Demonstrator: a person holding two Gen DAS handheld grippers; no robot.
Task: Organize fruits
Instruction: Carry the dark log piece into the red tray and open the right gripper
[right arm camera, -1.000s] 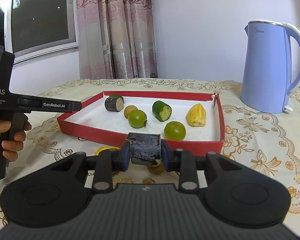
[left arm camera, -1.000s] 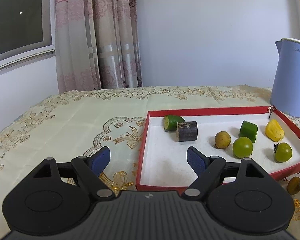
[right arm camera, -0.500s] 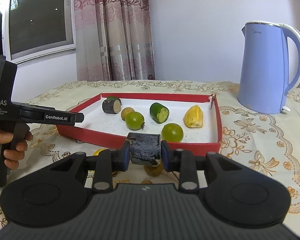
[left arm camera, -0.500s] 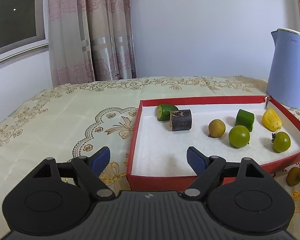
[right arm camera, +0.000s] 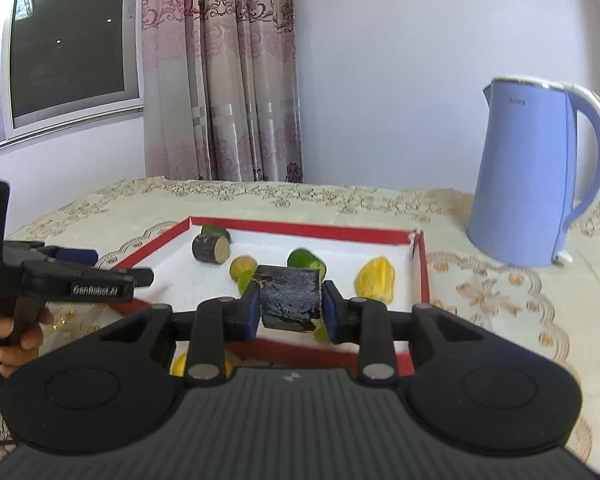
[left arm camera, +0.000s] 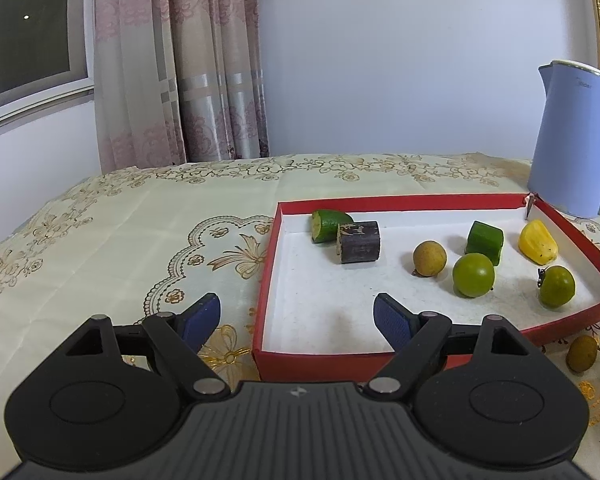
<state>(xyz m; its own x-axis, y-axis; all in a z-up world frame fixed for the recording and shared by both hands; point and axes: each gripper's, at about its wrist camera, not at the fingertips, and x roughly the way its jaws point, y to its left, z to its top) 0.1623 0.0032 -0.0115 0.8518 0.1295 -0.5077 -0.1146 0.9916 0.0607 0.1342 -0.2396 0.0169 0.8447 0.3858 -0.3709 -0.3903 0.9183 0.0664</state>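
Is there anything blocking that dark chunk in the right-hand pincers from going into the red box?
Nothing visible blocks it. The right gripper holds the dark chunk above the red box's near wall. Fruit, including a yellow piece, lies ahead of it, but bare white floor shows toward the left gripper.

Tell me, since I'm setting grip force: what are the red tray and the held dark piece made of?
Red tray: looks like cardboard, matte red outside, white inside; thin folded walls, torn corner. Dark piece in the right gripper: probably sugarcane, glossy dark rind.
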